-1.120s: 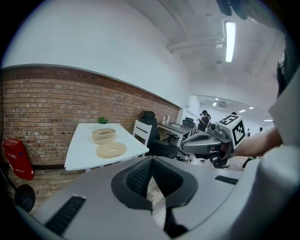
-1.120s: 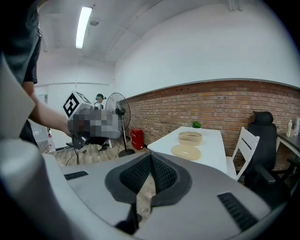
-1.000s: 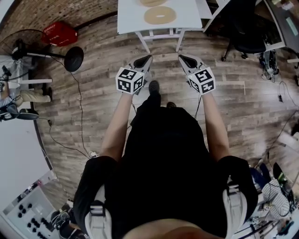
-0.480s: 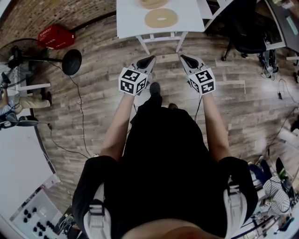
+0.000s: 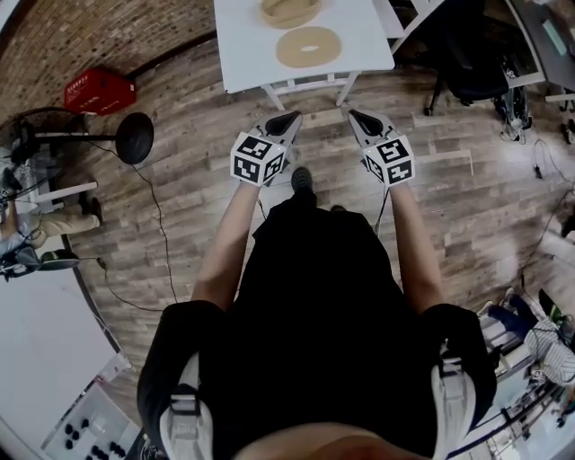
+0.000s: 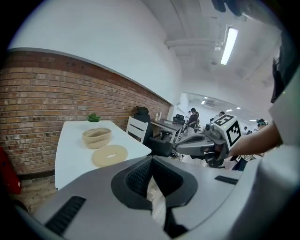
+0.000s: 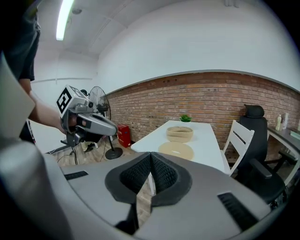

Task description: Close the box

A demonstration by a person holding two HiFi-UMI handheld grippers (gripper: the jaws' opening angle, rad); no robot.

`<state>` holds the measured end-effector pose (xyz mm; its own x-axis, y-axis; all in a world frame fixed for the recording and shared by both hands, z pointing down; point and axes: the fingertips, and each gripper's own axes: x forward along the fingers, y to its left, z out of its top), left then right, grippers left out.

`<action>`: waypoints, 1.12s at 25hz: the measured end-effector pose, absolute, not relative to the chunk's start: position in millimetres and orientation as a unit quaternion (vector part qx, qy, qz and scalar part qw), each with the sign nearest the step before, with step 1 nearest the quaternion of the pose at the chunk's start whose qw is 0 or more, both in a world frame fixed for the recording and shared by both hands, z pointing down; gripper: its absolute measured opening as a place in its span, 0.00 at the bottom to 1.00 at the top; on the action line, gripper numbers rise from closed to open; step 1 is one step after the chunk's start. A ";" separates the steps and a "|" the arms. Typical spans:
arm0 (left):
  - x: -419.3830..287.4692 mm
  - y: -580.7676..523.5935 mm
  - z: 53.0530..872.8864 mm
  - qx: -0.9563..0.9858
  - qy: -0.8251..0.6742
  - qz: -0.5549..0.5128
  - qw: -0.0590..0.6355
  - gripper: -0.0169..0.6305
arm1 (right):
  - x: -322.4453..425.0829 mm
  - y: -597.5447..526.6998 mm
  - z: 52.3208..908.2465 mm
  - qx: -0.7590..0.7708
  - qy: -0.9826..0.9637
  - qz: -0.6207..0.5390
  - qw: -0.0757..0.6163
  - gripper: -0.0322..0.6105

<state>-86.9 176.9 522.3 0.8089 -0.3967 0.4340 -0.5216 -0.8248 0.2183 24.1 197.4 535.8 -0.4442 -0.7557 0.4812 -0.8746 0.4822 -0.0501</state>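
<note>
The left gripper (image 6: 151,163) is showing its ribbed pads pressed together with nothing between them, and the right gripper (image 7: 151,158) is showing the same: both are closed and carrying nothing. The person is holding the two side by side in front of the body, tips pointing forward at the white table (image 5: 243,54). Neither tip is reaching over the table edge in the head view, so I am reading this as an approach, with no work on the box begun.

The round tan box (image 5: 289,11) is standing open on the table, toward its far side. Its lid (image 5: 308,47), a flat disc of the same colour, is lying on the tabletop just beside it, on the side nearer the person. Lying there, the lid is probably the first thing within reach. The jaws will need to open before either can take its rim.

Counting what is there: two grippers, one box, one lid, one table. Further out there is one small green plant (image 7: 185,118) at the table's far end and one white chair (image 7: 238,137) beside the table. One standing fan (image 5: 133,137) and one red crate (image 5: 99,88) are sitting on the wooden floor off to the left
</note>
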 end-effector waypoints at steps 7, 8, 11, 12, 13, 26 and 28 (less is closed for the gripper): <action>-103.7 149.4 528.7 0.939 -0.233 0.191 0.166 0.05 | 7.7 170.9 539.5 0.500 -0.830 0.148 0.201 0.05; -105.9 146.2 529.2 0.939 -0.232 0.190 0.165 0.05 | 5.6 167.7 539.8 0.501 -0.829 0.148 0.201 0.05; -112.8 136.1 530.3 0.941 -0.229 0.189 0.164 0.05 | -0.1 158.0 540.9 0.507 -0.825 0.148 0.202 0.05; -115.0 132.3 530.4 0.941 -0.228 0.187 0.164 0.05 | -2.3 155.1 541.2 0.509 -0.824 0.148 0.202 0.05; -116.9 128.4 530.5 0.942 -0.228 0.185 0.164 0.05 | -4.7 152.4 541.7 0.510 -0.823 0.149 0.202 0.05; -125.7 107.0 529.9 0.945 -0.218 0.181 0.165 0.05 | -12.0 132.3 542.7 0.527 -0.812 0.162 0.190 0.05; -130.2 104.3 529.5 0.944 -0.221 0.181 0.165 0.05 | -13.5 128.6 542.8 0.527 -0.813 0.160 0.191 0.05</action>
<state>-130.2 104.3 529.5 0.8365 -0.3581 0.4148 -0.4774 -0.8479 0.2307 -13.5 128.6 542.8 -0.3719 -0.7956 0.4783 -0.9175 0.3934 -0.0590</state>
